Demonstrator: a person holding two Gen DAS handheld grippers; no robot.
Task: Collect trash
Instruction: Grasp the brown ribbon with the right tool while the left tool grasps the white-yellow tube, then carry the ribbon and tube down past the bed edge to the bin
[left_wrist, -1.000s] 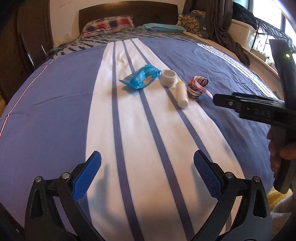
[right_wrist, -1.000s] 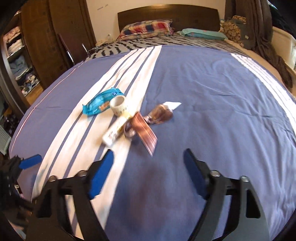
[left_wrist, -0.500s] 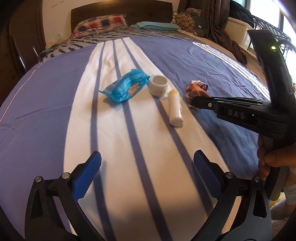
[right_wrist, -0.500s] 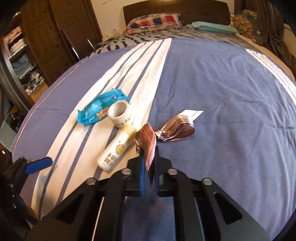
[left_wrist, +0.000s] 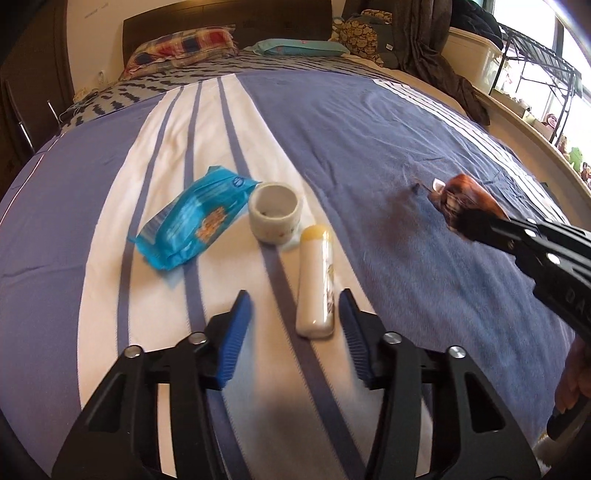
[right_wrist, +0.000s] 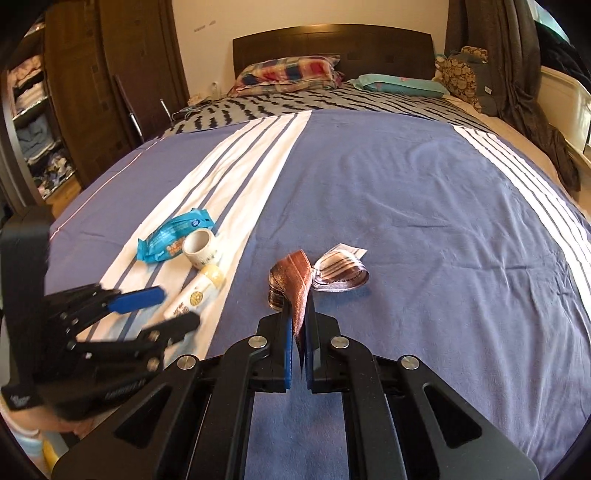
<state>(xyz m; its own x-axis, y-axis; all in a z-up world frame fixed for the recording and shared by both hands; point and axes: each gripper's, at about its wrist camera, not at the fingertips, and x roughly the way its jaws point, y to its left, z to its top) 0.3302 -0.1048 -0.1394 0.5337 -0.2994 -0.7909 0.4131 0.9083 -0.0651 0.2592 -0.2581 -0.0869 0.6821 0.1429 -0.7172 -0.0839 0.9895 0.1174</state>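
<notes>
On the blue and white striped bedspread (left_wrist: 351, 122) lie a blue snack wrapper (left_wrist: 192, 221), a white tape roll (left_wrist: 274, 213) and a white tube with a yellow cap (left_wrist: 316, 284). My left gripper (left_wrist: 293, 317) is open, its blue pads on either side of the tube's near end. My right gripper (right_wrist: 299, 325) is shut on a brown striped wrapper (right_wrist: 291, 280) and holds it just above the bed; it also shows in the left wrist view (left_wrist: 465, 206). The wrapper's striped tail (right_wrist: 340, 273) trails behind it.
Pillows (right_wrist: 288, 72) and a dark headboard (right_wrist: 332, 40) are at the far end. A wooden wardrobe (right_wrist: 110, 92) stands to the left. A dark curtain (left_wrist: 432, 48) and a white storage box (left_wrist: 476, 55) are to the right of the bed.
My left gripper moved forward to the tube and its jaws narrowed around it. My right gripper, shut on the brown wrapper, lifted it and drew it away from the tube.
</notes>
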